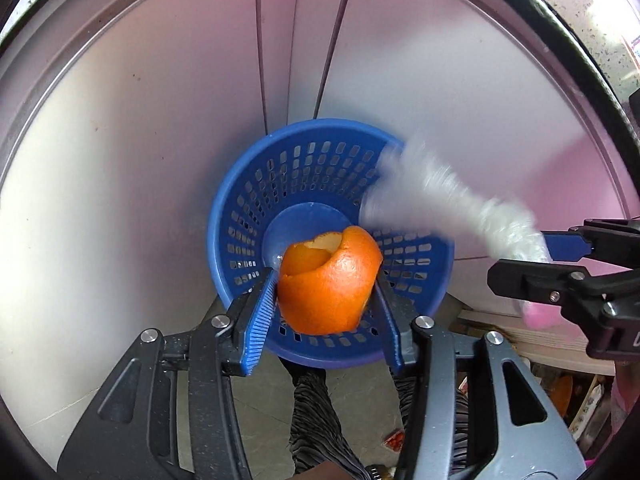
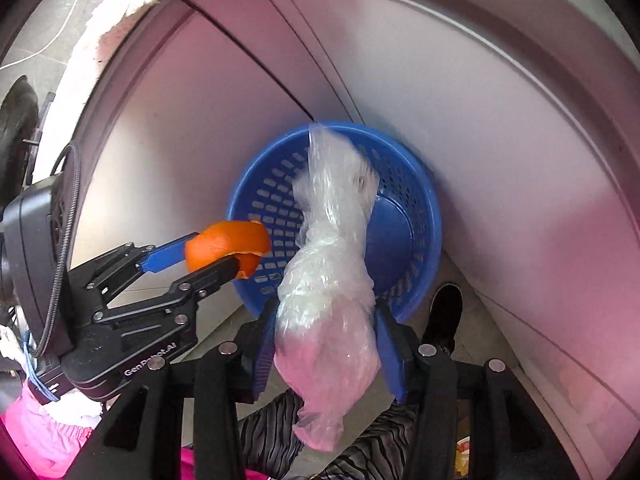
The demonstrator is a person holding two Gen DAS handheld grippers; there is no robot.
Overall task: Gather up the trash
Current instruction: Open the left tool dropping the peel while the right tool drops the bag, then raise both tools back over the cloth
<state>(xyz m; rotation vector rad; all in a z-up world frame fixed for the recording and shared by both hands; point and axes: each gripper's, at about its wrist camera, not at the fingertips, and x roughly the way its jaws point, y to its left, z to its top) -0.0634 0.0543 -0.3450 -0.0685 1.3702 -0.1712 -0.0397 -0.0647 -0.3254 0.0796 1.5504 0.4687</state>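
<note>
The left gripper (image 1: pixel 326 280) has its blue fingers (image 1: pixel 262 312) clamped on an orange peel (image 1: pixel 328 280), a hollow curled shell held by its flanks. The right gripper (image 2: pixel 324 344) has its fingers (image 2: pixel 386 352) pressed on a crumpled clear plastic bag (image 2: pixel 328 292), whose free end flops forward and shows blurred in the left view (so it is likely swinging). Both pieces of trash hang over the mouth of a blue perforated basket (image 1: pixel 240 208), the peel above its near rim and the bag's loose end reaching over the far-right rim.

The risks, as I judge them: the peel is thin and springy, so a squeeze could fold it and let it slip out sideways. It sits over the near edge, not the centre, so an early release may bounce it off the rim onto the floor. The bag is light and clingy. It may stick to a finger pad on release, or drift past the rim. The two grippers are close together, and a hurried drop could knock one against the other or tip the basket, which looks light.

The basket stands on the floor (image 2: pixel 224 332), just beside pale cabinet doors (image 1: pixel 160 120) with narrow dark seams. A speckled bench (image 1: pixel 580 4) edge runs above them. Striped trouser legs (image 2: pixel 368 448) and a dark shoe (image 2: pixel 444 312) of the person show near the basket, with some small litter (image 1: pixel 394 438) on the floor.
</note>
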